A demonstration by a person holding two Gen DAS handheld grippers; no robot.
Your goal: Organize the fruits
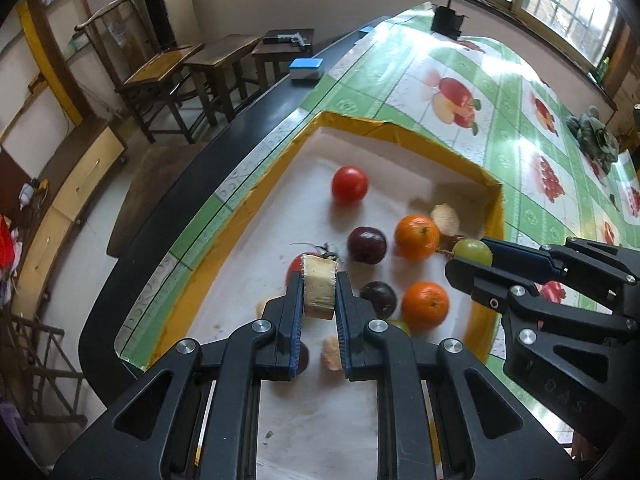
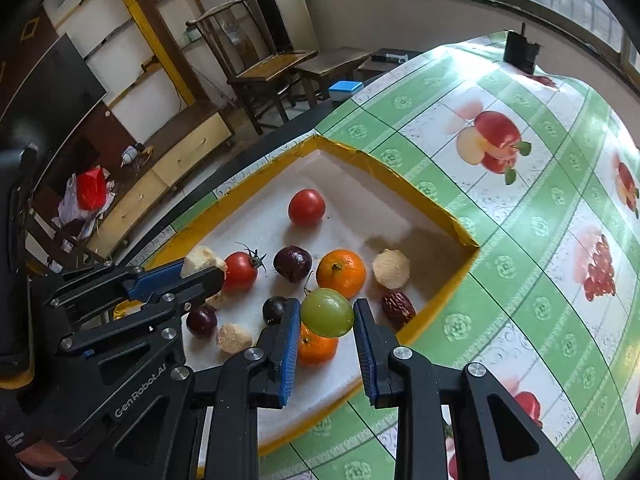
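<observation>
My left gripper [image 1: 319, 280] is shut on a pale cut chunk of fruit [image 1: 319, 289], held above the white tray with yellow rim [image 1: 400, 128]. My right gripper [image 2: 326, 312] is shut on a green grape [image 2: 327, 312], hovering over the tray's right side; it also shows in the left wrist view as the right gripper [image 1: 472, 258] with the green grape [image 1: 474, 251]. In the tray lie a red tomato [image 2: 306, 207], a stemmed tomato [image 2: 240, 271], dark plums [image 2: 293, 264], oranges [image 2: 341, 273], a brown date [image 2: 398, 309] and pale fruit pieces [image 2: 391, 269].
The tray sits on a green fruit-print tablecloth [image 2: 520, 240] near the table's black left edge [image 1: 160, 216]. A blue-topped box [image 1: 306, 69] and a black device [image 1: 446, 20] stand farther back. Wooden chair and stools [image 1: 188, 72] stand beyond the table.
</observation>
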